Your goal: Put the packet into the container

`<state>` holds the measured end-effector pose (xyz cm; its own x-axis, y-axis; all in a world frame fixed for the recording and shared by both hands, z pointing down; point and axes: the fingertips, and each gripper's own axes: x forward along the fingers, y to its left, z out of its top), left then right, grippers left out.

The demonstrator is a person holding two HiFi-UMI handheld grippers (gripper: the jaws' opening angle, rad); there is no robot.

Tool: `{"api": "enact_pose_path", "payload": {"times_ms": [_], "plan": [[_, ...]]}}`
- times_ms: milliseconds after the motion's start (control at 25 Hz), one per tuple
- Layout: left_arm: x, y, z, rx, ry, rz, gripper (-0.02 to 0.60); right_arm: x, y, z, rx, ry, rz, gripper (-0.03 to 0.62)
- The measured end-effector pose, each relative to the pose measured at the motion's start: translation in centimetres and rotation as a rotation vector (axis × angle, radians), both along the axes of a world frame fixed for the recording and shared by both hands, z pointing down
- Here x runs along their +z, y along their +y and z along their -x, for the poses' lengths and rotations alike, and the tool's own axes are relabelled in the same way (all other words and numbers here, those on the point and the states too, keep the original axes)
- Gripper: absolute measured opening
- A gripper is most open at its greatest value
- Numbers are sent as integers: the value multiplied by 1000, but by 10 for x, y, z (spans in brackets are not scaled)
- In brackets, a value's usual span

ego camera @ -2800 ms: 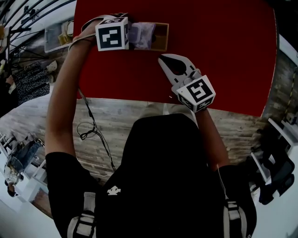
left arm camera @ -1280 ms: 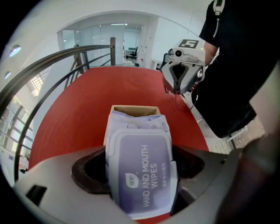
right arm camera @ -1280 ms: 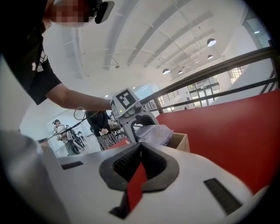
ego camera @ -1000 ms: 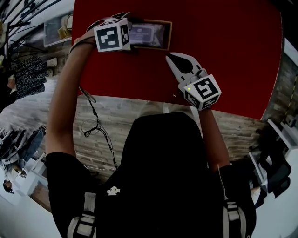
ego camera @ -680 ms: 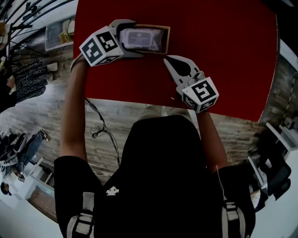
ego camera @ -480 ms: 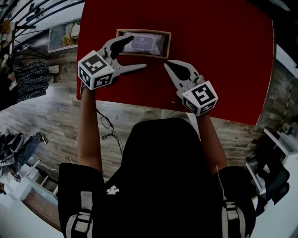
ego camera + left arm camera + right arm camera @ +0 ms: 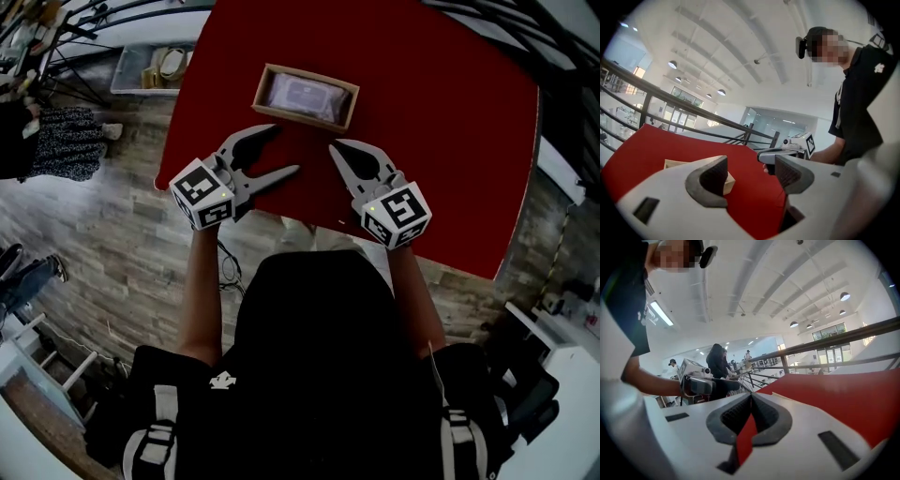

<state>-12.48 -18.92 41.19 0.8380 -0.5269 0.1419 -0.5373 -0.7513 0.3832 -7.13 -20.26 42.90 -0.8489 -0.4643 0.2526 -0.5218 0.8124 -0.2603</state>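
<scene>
a red table (image 7: pixel 441 122) bears one tan container (image 7: pixel 314 77), seemingly cardboard or wood.

The tabletop (image 7: pixel 450 112) is showing a smooth, matt red finish; the container (image 7: pixel 351 105) is looking like pale bare wood; the packet (image 7: pixel 305 94) is gleaming faintly like plastic film.

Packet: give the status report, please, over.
Left gripper open, empty, jaws just been closing. Right gripper shut, empty. Packet lies in container. Nothing in the way.

No readable text, print on packet (image 7: pixel 306 95) too small
</scene>
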Motion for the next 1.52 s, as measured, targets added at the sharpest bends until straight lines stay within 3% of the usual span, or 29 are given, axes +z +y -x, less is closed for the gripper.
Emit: {"api": "enact_pose_path", "payload": {"times_ms": [440, 640, 800, 960, 1160, 1320, 1520], "plan": [[-39, 68, 0, -105, 5, -137, 130, -49, 49, 11, -60, -36, -94, 20], [-70, 82, 13, -221, 76, -202, 55, -64, 64, 19, -74, -58, -116, 20], [-83, 93, 10, -243, 116, -224, 37, -74, 71, 24, -95, -63, -141, 20], [-79, 101, 14, -268, 81, -219, 21, -80, 77, 29, -109, -67, -153, 20], [-73, 108, 14, -279, 95, -223, 9, -85, 81, 30, -108, -73, -166, 20], [-61, 109, 19, -288, 52, -221, 9, -87, 79, 30, -89, -81, -176, 20], [-60, 106, 15, -267, 69, -218, 9, -90, 75, 30, -77, -82, -185, 20]]}}
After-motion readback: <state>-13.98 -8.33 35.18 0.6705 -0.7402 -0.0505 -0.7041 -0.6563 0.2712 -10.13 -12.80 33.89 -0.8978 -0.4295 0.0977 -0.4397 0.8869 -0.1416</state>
